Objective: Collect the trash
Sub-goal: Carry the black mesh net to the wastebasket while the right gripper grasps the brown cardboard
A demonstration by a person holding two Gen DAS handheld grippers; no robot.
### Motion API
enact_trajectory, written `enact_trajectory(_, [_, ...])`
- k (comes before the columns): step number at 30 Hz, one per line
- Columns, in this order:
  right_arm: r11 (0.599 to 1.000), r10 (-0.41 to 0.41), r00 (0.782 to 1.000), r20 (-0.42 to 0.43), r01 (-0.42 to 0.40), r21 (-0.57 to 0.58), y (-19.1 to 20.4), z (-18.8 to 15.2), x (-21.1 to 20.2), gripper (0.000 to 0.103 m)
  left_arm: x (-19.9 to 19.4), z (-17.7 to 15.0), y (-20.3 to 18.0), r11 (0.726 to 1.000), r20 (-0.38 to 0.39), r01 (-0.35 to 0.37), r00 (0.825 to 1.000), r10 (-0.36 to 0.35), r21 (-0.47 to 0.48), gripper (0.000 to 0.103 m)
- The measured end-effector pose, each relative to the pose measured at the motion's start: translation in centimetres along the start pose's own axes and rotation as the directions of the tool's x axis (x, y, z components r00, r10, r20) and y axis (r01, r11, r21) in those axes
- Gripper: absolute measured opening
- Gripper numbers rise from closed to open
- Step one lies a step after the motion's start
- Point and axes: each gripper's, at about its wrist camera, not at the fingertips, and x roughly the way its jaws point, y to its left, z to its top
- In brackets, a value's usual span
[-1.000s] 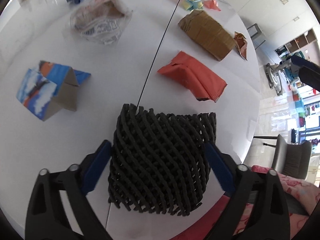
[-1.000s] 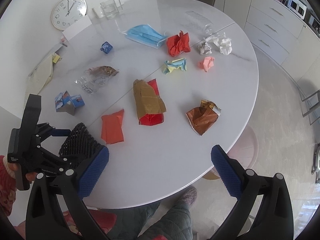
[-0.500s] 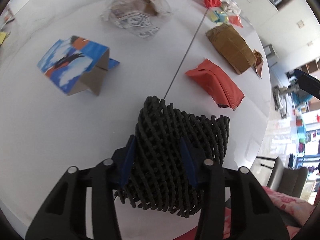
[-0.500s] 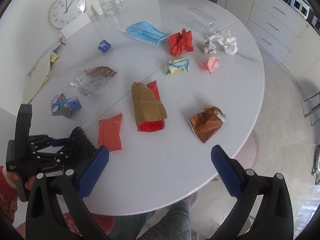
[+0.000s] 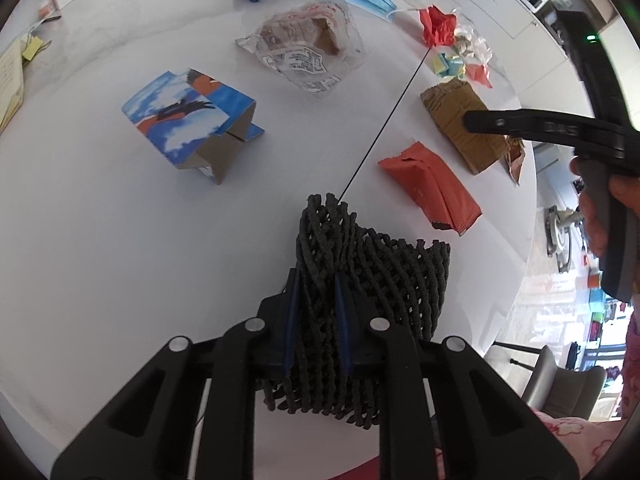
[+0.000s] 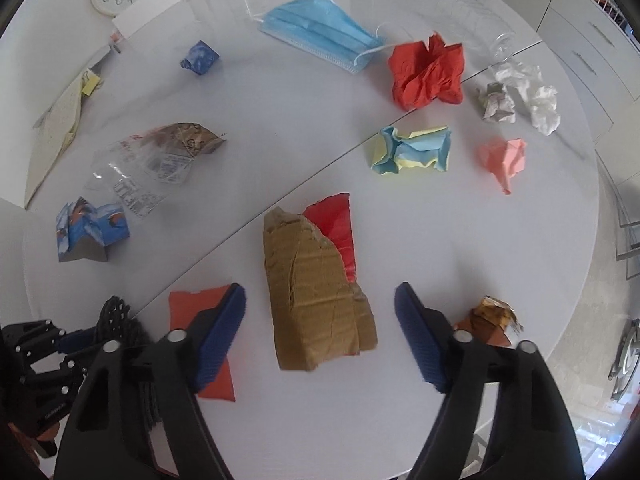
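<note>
My left gripper (image 5: pixel 316 280) is shut on a black foam net (image 5: pixel 372 264), pinching its left part just above the white round table (image 5: pixel 100 240). In the right wrist view, the net (image 6: pixel 120 316) and the left gripper (image 6: pixel 76 340) sit at the lower left. My right gripper (image 6: pixel 320 292) hangs low over a torn brown cardboard piece (image 6: pixel 316 280). Its jaws are closing with the cardboard between them, and the pads stand clear of it. A red wrapper (image 6: pixel 340 224) lies under the cardboard. An orange packet (image 6: pixel 188 308) lies beside the left pad.
Scattered over the table are a blue mask (image 6: pixel 316 28), red crumpled paper (image 6: pixel 424 72), blue-yellow paper (image 6: pixel 412 150), a pink wad (image 6: pixel 504 158), white tissue (image 6: pixel 532 100), a clear bag (image 6: pixel 160 152), a blue carton (image 6: pixel 88 228) and a brown foil wrapper (image 6: pixel 492 320). The table edge runs along the right.
The left jaws have closed from wide open onto the black net, squeezing it. The right gripper has come down over the brown cardboard and its jaws have narrowed.
</note>
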Motion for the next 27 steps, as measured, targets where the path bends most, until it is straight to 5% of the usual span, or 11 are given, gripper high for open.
enact_trajectory(1, [1.0,0.007,1.0,-0.004,-0.007,0.002,0.0,0.1,0.2,0.052,-0.3,0.0,0.1,1.0,0.004,0.003,1.0,-0.003,-0.005,0.016])
enact_trajectory(8, [0.999,0.04,0.999,0.016,-0.04,0.001,0.0,0.2,-0.1,0.038,-2.0,-0.1,-0.2,0.999,0.032,0.009,0.999,-0.008,-0.035,0.016])
enact_trajectory(18, [0.99,0.1,0.978,0.184,-0.117,0.084,-3.9,-2.1,-7.8,0.036,-6.7,1.4,-5.8,0.998,0.123,0.035,0.992,-0.041,0.054,0.016])
enact_trajectory(27, [0.978,0.024,0.957,0.291,-0.083,0.193,-14.2,-7.5,-15.3,0.036,-8.5,4.8,-15.5,0.981,0.169,0.05,0.982,-0.082,0.185,0.016])
